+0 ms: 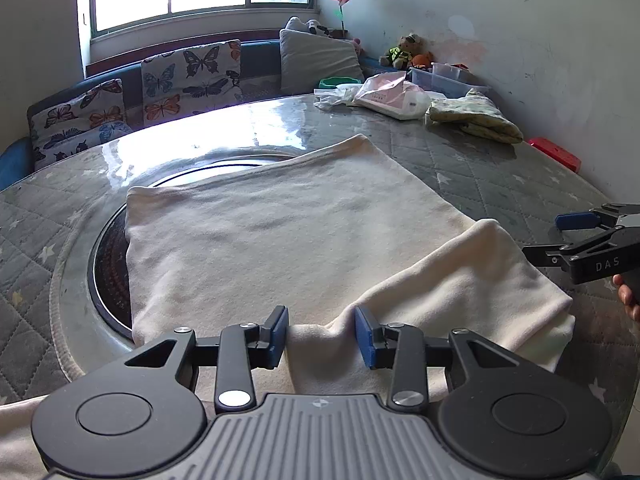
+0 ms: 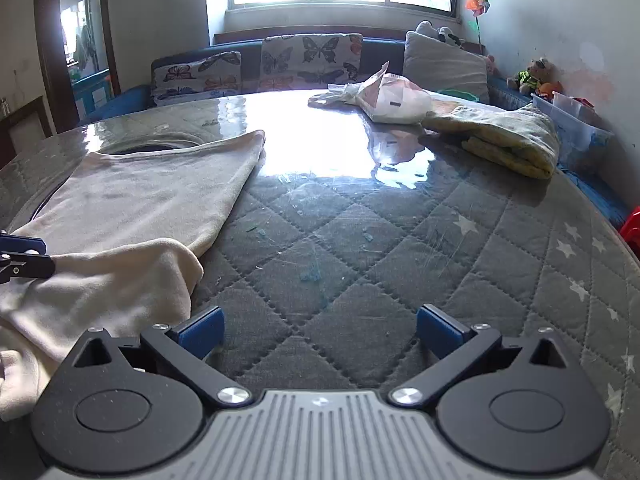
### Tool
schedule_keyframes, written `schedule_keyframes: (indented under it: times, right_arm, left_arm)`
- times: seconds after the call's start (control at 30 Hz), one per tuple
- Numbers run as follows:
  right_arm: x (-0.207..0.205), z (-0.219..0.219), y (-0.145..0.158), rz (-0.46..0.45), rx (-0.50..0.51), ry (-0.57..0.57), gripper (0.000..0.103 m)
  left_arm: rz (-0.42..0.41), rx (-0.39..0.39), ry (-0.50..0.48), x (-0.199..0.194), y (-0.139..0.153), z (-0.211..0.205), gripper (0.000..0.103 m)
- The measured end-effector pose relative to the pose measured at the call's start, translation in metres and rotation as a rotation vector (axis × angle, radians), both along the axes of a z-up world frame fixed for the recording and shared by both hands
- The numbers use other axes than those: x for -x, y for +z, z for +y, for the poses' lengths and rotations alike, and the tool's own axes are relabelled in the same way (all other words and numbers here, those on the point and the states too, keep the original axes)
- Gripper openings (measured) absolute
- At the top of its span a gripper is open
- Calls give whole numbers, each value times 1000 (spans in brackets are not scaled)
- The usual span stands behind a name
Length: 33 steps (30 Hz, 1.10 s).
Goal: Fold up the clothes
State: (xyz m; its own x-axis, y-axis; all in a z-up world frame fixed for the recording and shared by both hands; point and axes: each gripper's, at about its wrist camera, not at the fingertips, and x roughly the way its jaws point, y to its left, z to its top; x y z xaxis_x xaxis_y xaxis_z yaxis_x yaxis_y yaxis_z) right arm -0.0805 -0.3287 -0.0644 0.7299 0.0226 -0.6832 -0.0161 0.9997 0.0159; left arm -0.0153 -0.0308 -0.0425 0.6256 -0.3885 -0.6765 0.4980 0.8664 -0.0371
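The left tool (image 1: 322,330) stands over the near edge of the cream garment (image 1: 280,232), and a raised fold of the cloth sits between its blue pads (image 1: 366,336). The pads stand apart on either side of it; I cannot tell if they press it already. The right tool (image 2: 318,332) is released — its jaws stand wide over the bare quilted desk (image 2: 400,240), just right of the garment, with nothing between them. The garment lies flat on the desk, partly over a round dark recess (image 1: 108,280). Far behind the garment, near the wall, rest a folded yellow-green cloth (image 1: 476,120) and a pink-white bag (image 1: 392,96).
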Motion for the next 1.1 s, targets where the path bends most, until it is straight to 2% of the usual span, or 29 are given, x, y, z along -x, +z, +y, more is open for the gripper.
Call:
schedule_keyframes:
  times: [0.13,0.43,0.57,0.8,0.9,0.97,1.03,1.1]
  right_arm:
    - [3,1,-2,-25,4,-2,103]
    - [1,2,-2,-15,9,-7,103]
    - [6,2,-5,-52,9,0,103]
    - [6,-4,-1,-49,-35,-8,103]
    - [6,-10,4,-27,-99,0,103]
    - [8,-12,8,-15,-140,14,103]
    - [11,-10,12,-14,-157,39,103]
    - [15,-7,17,-13,-160,71,103]
  left_arm:
    - [5,1,4,-1,0,0,41]
    - [4,-5,3,-2,0,0,42]
    - [4,-11,1,-2,1,0,42]
    - [5,-9,4,-1,4,2,45]
    - [10,-16,0,-2,1,0,45]
    - [12,-11,-1,-3,0,0,42]
    - [6,-8,3,-3,2,1,27]
    - [0,-2,7,-3,4,3,20]
